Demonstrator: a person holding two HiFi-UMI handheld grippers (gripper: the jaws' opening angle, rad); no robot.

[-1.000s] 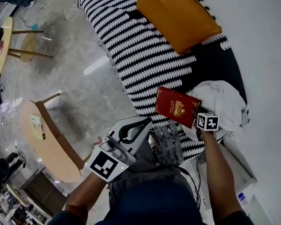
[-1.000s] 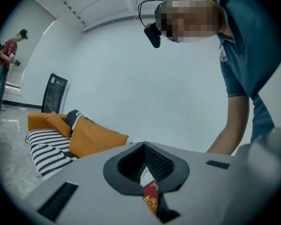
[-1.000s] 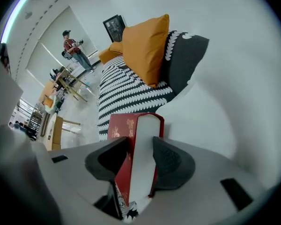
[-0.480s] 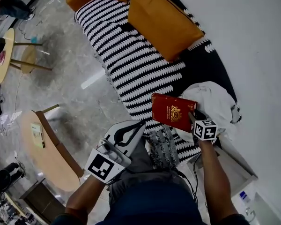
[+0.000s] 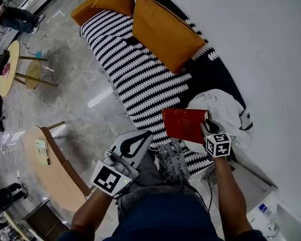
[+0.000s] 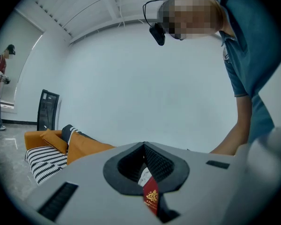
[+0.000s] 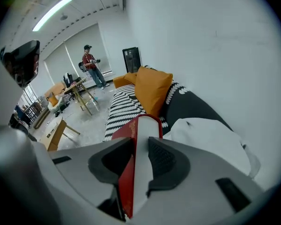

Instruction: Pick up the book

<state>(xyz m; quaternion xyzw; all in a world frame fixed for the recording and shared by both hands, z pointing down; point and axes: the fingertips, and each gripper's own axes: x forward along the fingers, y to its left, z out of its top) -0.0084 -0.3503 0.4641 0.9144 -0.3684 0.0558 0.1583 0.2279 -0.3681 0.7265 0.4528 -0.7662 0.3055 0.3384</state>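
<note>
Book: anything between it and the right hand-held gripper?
Nothing visible. The book sits directly between the jaws of the right hand-held gripper, which are closing on its covers, page edge facing the camera. The left hand-held gripper is off to the side with nothing in it, not in the way.

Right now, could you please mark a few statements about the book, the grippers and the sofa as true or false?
1. The red book sits between the right gripper's jaws. True; the jaws are closing on it.
2. The left gripper holds a cushion. False: its jaws are together with nothing between them.
3. Orange cushions lie on the striped sofa. True.
4. The white cloth lies on the floor. False: it lies on the sofa's dark end, beside the book.
5. The book is open. False: it is closed.
</note>
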